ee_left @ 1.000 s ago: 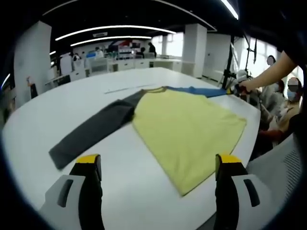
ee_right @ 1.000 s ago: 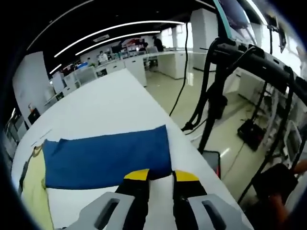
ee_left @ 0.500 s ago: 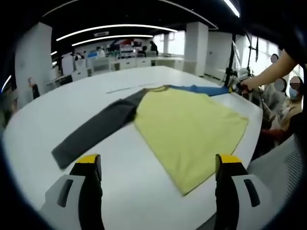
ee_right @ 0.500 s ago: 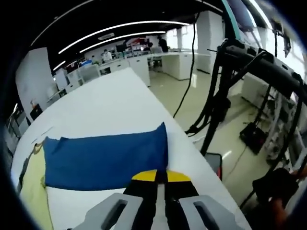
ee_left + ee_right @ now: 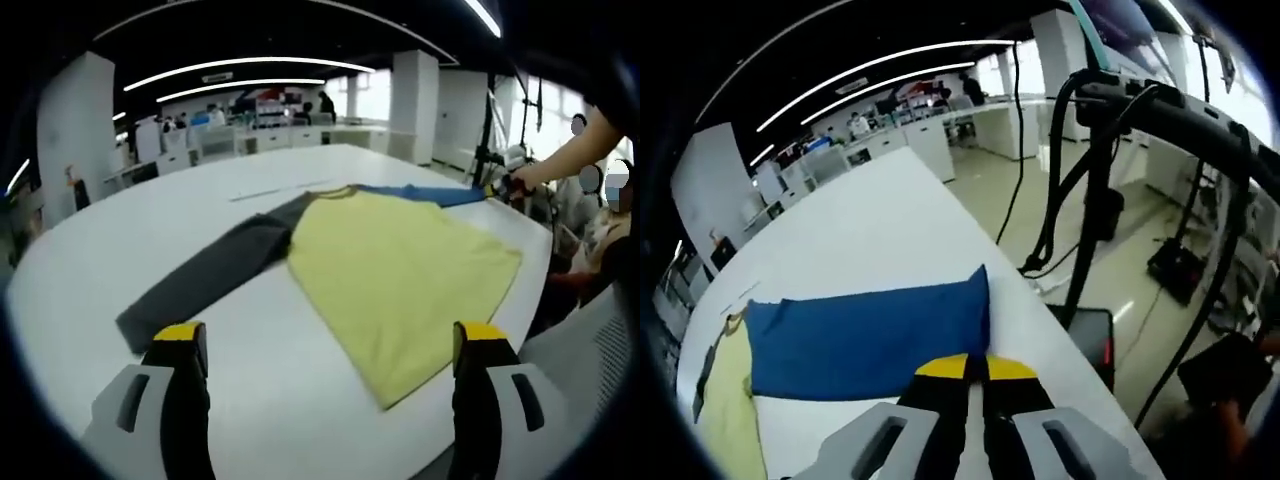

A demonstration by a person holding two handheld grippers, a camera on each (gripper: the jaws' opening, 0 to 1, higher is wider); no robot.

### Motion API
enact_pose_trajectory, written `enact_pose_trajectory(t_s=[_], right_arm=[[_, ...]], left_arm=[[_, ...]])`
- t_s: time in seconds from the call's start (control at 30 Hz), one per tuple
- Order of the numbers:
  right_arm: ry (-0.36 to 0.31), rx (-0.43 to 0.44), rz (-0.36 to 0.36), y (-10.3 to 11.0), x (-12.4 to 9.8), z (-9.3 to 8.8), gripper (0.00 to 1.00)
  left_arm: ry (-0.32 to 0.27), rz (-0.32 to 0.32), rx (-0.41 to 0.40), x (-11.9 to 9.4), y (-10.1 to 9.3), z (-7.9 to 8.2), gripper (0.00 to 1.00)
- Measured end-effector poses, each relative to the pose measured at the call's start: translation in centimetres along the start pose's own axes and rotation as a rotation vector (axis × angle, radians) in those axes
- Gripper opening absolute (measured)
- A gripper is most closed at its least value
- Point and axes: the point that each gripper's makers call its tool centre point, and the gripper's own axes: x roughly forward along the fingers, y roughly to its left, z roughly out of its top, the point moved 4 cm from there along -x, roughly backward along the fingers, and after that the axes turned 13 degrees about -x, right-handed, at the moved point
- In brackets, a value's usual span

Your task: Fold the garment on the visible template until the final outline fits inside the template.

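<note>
A shirt lies spread on the white table (image 5: pixel 300 380): yellow body (image 5: pixel 400 275), grey sleeve (image 5: pixel 205 280) stretched to the left, blue sleeve (image 5: pixel 425 192) stretched to the far right. My left gripper (image 5: pixel 325 345) hangs open above the near table edge, short of the shirt's hem. In the right gripper view the blue sleeve (image 5: pixel 865 330) lies flat and my right gripper (image 5: pixel 975 368) is shut on its cuff edge near the table's side. That right gripper (image 5: pixel 503 184) also appears far right in the left gripper view, held by a person's arm.
A thin template line (image 5: pixel 270 187) runs on the table beyond the collar. Black stands and cables (image 5: pixel 1100 180) rise off the table's right side. Desks (image 5: pixel 270 135) and people stand in the background. A seated person (image 5: pixel 605 215) is at the right.
The right gripper has gone from slightly open to shut on the blue sleeve's cuff. Both views shifted a little; the shirt has barely moved.
</note>
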Motion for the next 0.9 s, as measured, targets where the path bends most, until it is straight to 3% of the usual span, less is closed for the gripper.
enact_pose_trajectory(t_s=[0.5,0.67,0.9], right_arm=[[-0.023,0.028,0.018,1.2,-0.8,0.4,0.00],[-0.105,0.094,0.073,2.1,-1.2,2.1,0.00],[-0.148,0.081,0.129,4.6,-2.5,3.4,0.00]], left_arm=[[0.004,-0.003,0.003,-0.1,0.1,-0.3,0.99],[-0.008,-0.001,-0.002,-0.2,0.1,-0.3,0.99],[-0.015,0.001,-0.008,-0.3,0.0,-0.3,0.99]])
